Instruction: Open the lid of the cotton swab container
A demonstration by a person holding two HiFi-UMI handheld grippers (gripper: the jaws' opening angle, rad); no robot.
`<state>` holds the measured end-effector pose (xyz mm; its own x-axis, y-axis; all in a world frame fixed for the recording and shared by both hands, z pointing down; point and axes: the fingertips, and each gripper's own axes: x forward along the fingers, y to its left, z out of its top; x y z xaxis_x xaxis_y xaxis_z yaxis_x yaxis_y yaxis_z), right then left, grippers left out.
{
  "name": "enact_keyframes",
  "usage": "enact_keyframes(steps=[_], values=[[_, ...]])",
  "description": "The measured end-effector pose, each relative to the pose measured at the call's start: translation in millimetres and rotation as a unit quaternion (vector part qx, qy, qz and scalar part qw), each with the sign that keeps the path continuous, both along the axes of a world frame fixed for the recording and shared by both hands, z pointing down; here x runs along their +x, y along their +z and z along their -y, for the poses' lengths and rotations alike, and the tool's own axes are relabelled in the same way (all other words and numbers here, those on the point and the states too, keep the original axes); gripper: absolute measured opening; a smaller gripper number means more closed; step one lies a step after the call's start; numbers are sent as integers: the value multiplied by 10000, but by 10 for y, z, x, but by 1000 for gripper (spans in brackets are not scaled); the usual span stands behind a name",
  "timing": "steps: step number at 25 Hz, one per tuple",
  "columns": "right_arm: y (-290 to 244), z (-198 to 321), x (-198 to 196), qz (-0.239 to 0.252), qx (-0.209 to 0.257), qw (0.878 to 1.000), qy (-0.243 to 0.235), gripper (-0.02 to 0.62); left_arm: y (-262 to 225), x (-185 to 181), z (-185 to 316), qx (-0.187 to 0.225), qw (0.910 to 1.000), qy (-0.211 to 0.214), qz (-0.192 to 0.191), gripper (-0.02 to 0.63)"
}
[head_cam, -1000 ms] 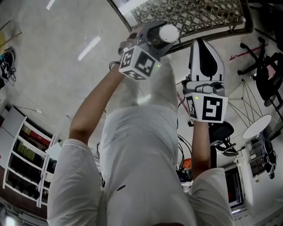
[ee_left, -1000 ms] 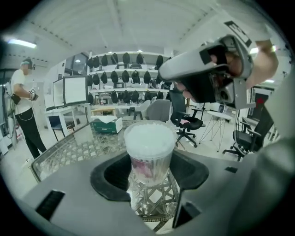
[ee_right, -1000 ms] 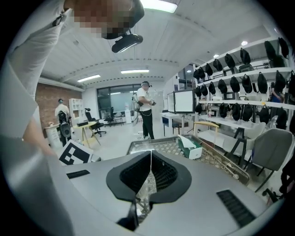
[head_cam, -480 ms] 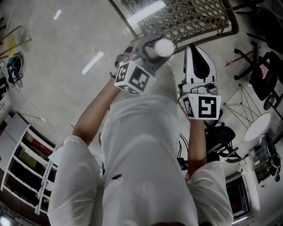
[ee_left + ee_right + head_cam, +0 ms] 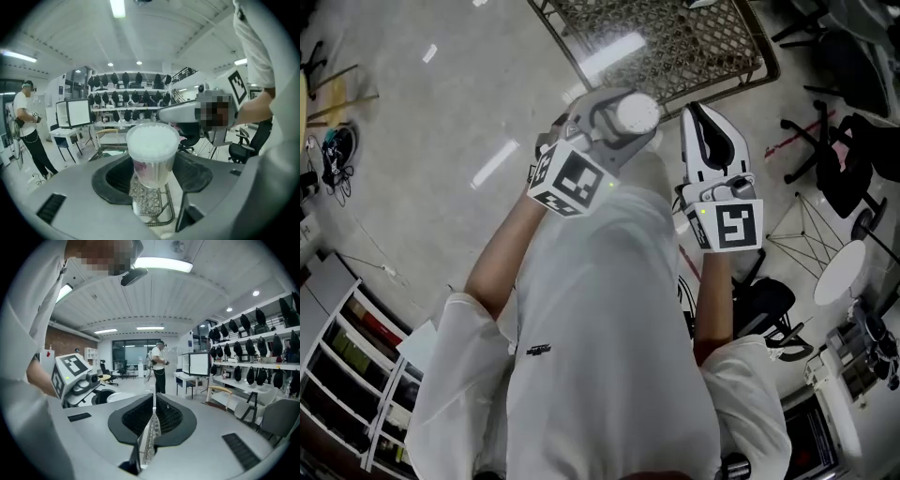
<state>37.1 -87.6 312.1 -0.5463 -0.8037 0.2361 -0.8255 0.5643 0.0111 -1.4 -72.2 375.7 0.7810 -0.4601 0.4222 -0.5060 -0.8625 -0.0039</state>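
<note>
The left gripper [image 5: 611, 118] grips the cotton swab container [image 5: 152, 157], lid [image 5: 153, 139] on; the right gripper [image 5: 153, 409], beside it, is closed and empty.

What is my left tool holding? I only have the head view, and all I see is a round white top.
Observer: The left tool grips a clear cotton swab container by its sides; the lid looks still on.
Operator: And the right tool?
Observer: The right tool is shut, with nothing between its jaws.
Operator: Anyone ahead of me?
Observer: Yes, a person stands across the room, near a monitor.
</note>
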Motion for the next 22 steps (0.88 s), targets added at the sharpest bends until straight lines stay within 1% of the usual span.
enact_keyframes(steps=[4, 10, 13, 17, 22], values=[[-233, -160, -134, 17, 112, 9993, -344, 0, -266, -87, -89, 59, 9999, 97, 34, 252], [-525, -255, -340, 16, 403, 9971, -648, 0, -583, -203, -117, 205, 9997, 116, -35, 252], [-587, -261, -424, 107, 416, 9962, -754, 1, -611, -245, -142, 163, 9996, 219, -39, 252], [-616, -253, -458, 38, 394, 9956, -846, 1, -593, -250, -146, 119, 9991, 392, 130, 250], [-640, -236, -512, 103, 341, 9945, -981, 2, -616, -254, -106, 91, 9978, 594, 265, 250]])
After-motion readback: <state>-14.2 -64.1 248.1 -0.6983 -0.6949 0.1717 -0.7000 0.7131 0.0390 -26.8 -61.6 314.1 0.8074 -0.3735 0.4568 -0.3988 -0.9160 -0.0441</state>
